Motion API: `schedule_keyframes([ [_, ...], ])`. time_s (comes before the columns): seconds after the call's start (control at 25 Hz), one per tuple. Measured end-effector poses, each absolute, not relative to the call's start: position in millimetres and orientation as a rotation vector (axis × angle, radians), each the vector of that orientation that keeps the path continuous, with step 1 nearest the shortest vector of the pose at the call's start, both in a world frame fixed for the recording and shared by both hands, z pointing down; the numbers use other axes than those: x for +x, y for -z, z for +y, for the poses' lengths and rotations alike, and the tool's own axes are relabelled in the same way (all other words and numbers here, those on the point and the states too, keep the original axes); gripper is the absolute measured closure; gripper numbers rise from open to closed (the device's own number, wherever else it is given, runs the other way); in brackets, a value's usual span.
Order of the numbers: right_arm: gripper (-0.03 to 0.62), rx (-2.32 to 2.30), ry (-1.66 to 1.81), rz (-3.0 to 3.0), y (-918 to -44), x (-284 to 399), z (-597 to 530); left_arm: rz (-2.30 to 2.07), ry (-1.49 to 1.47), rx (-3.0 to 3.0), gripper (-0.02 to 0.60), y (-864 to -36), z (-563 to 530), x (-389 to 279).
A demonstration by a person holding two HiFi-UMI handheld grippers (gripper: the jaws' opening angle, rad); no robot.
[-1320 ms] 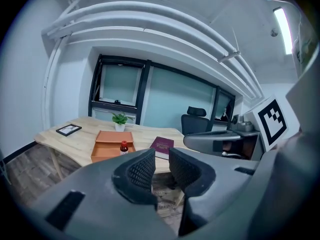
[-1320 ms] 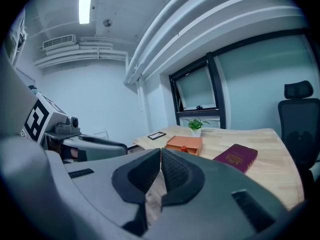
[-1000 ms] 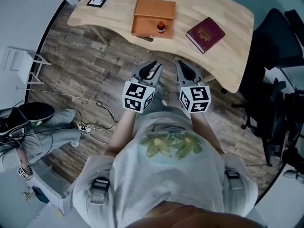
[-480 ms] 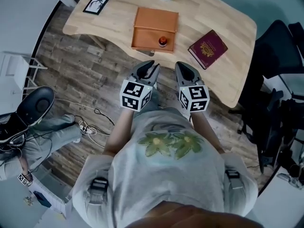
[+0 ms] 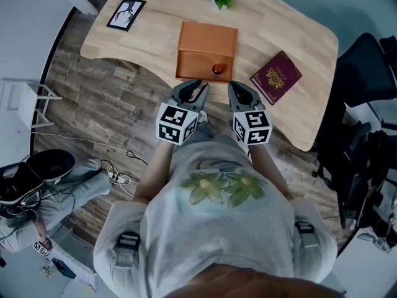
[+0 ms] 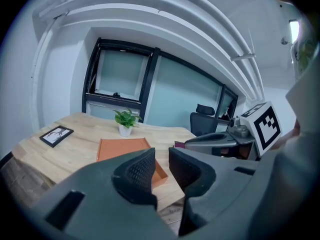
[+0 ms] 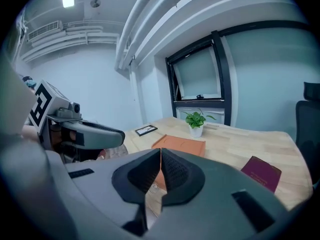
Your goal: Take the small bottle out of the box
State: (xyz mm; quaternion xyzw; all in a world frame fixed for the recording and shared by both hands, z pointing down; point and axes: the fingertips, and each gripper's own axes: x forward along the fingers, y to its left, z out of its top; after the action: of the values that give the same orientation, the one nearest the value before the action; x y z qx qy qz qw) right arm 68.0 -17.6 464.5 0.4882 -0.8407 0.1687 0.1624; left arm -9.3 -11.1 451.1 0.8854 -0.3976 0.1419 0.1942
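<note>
Nearer the box [image 5: 193, 64] and its small bottle [image 5: 217, 69] now, the left gripper [image 5: 197, 87] stands slightly apart and empty, the right gripper [image 5: 239, 87] closed.

Pale grey short-sleeved T-shirt [image 5: 217, 234], green and yellow flower print [image 5: 222, 188] on the chest, buckled grey straps [image 5: 128, 244] at both shoulders, dark grey left gripper [image 5: 196, 85] and right gripper [image 5: 238, 87], each with a white cube [image 5: 177, 124] of black square markers, ribbed jaws.

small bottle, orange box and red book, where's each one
small bottle [image 5: 217, 70], head view, on its red top
orange box [image 5: 193, 65], head view, on its bare floor left of the bottle
red book [image 5: 276, 77], head view, on the middle of its cover
</note>
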Motion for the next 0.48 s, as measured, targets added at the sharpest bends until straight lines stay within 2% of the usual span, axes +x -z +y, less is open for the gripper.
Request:
schedule_keyframes([
  [0.48,0.583,1.399,-0.529,-2.361,-487,56,-50,-1.039,-0.420,2.488,0.492,-473,-54,-17],
])
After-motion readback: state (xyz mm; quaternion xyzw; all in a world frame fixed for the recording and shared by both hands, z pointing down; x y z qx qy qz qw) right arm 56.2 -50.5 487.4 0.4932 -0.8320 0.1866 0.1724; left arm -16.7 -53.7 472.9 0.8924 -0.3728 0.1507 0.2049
